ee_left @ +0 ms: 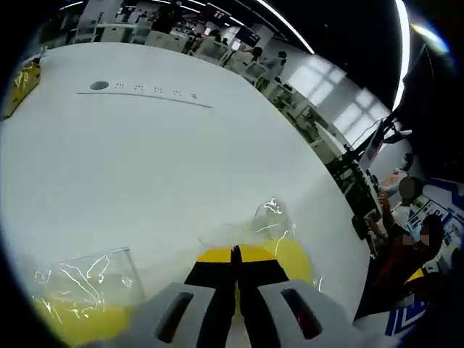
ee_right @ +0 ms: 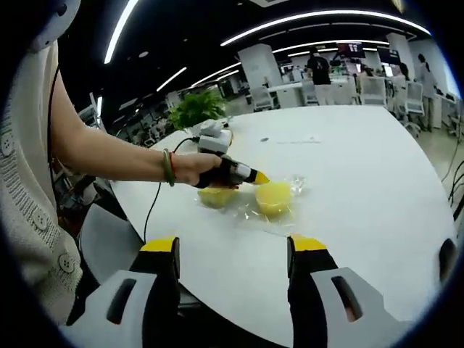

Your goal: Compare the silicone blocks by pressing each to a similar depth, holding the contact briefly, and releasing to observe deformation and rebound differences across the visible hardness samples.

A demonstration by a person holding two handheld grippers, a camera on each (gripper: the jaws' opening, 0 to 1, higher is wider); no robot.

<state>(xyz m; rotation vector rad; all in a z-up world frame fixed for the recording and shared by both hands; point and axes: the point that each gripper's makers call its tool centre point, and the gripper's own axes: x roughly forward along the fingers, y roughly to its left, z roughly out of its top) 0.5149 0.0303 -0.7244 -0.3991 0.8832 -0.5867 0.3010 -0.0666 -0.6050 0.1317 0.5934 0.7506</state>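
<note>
Left gripper (ee_left: 235, 254) tips pressed closed onto yellow silicone block (ee_left: 293, 257)

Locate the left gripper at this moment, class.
In the right gripper view, the left gripper is held over the white table, its shut tips against the round yellow block, with a second yellow block just under the hand.

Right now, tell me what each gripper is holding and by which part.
Nothing is held. The left gripper has its jaws shut, tips pressing on a yellow silicone block. The right gripper is open and empty.
</note>
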